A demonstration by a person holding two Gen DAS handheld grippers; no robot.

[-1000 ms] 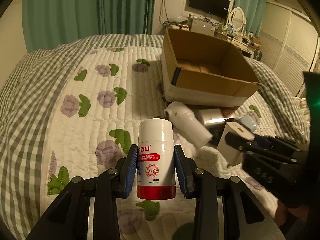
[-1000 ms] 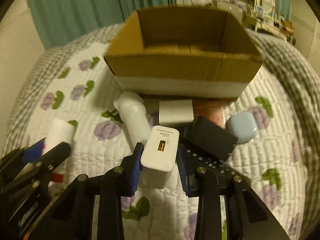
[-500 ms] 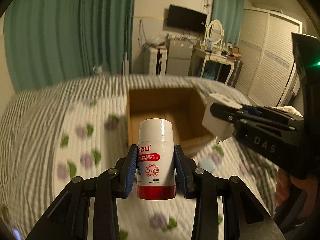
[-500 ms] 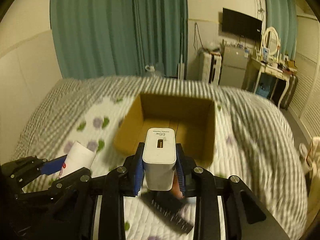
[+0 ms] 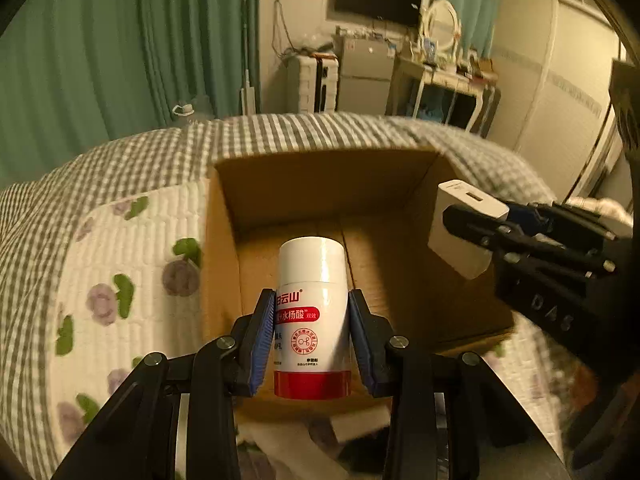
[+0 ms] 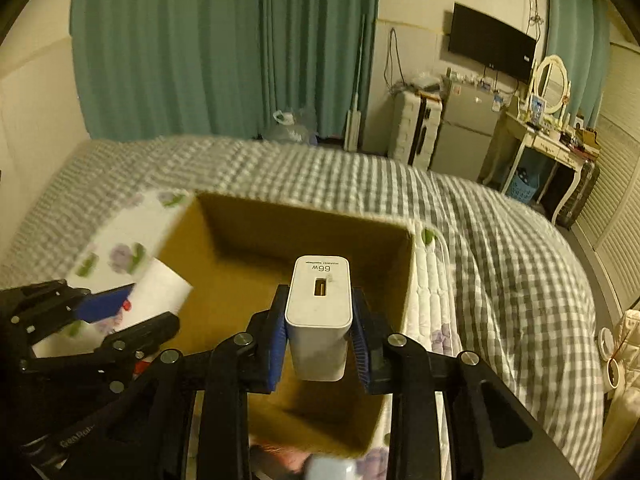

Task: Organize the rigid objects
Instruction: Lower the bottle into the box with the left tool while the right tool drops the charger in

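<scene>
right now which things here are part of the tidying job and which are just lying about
Part of the job:
- white cylindrical bottle with red base, clamped in the left hand-held gripper
- white rectangular 66W charger block, clamped in the right hand-held gripper
- open brown cardboard box

Lying about:
- black wall television
- oval white-framed mirror

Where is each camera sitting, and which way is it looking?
Left wrist: sits on the left gripper, looking forward and down into the cardboard box; its fingers clamp a white bottle, and the right gripper shows too.
Right wrist: sits on the right gripper, facing the same cardboard box; its fingers clamp a white charger, with the left gripper beside it.
Both share the box, bed and room.
</scene>
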